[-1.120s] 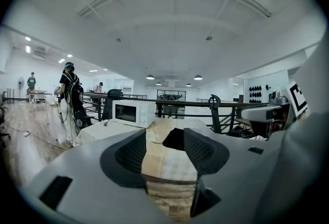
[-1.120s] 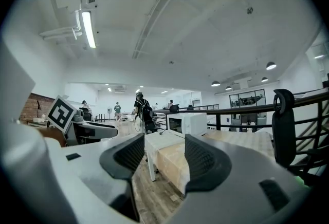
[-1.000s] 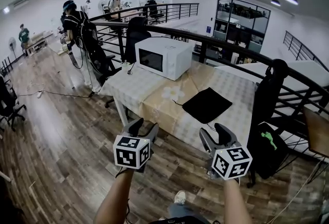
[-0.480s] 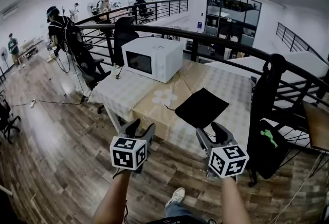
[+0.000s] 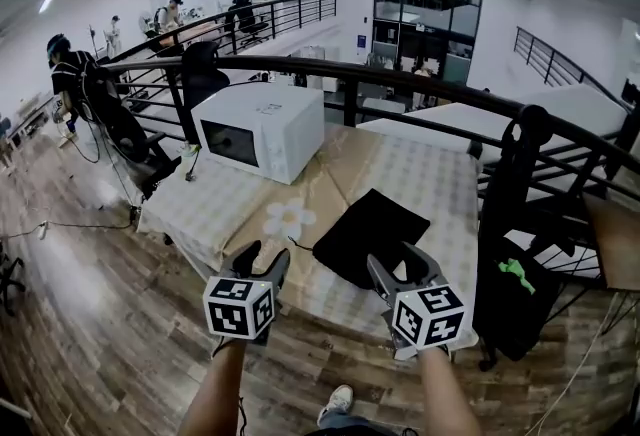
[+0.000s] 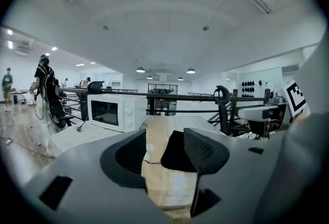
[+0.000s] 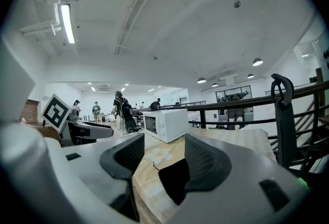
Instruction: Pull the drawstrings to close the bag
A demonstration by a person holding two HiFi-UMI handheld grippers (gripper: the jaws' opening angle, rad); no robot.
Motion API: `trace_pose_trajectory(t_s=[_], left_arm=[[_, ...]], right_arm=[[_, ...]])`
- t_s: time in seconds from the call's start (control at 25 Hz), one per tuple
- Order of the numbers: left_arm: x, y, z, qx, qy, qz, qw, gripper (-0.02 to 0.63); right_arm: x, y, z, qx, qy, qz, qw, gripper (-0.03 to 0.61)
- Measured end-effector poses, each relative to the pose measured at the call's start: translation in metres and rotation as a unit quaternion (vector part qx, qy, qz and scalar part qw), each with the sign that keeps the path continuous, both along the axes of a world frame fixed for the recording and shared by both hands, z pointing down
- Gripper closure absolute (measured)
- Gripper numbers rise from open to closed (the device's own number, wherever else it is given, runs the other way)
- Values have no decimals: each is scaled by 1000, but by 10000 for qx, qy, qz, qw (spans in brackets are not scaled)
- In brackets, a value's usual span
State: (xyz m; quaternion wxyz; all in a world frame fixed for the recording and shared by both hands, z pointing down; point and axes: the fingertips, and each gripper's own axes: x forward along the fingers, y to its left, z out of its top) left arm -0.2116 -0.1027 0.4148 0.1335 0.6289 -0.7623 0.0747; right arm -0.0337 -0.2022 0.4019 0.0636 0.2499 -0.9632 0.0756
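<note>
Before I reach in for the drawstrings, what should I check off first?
1. Left gripper open, empty: ok.
2. Right gripper open, empty: ok.
3. Black bag lying flat on the table, unobstructed: ok.
4. Drawstrings located: one cord shows at the bag's left corner; a second, cannot tell.
5. Drawstring gripped: not ok, both grippers hover short of the bag.
6. Microwave apart from the bag: ok.

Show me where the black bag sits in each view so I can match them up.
Head view: the black bag lies flat, low centre, on the table.
Left gripper view: bag low centre, seen through the gap between the open jaws.
Right gripper view: bag low centre, again between the open jaws.
Shared landmark: the white microwave, beyond and left of the bag.
</note>
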Motion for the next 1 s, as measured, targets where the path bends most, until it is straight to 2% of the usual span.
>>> trace_pose_trajectory(t_s=[0.24,0.48,0.68,1.0], left_arm=[[-10,-78,2,-36,66,252,9997,383],[-4,-137,11,-130,91,499,9986,383],[3,-169,14,-220,79,684,9974,383],[6,-188,20,-318,100,824,9960,383]], right_arm=[[-13,-62,3,3,143,117,9998,347],[-10,-108,12,-79,153,289,9994,347],[-5,-134,15,-211,99,428,9988,347],[-3,-147,22,-305,113,504,9982,347]])
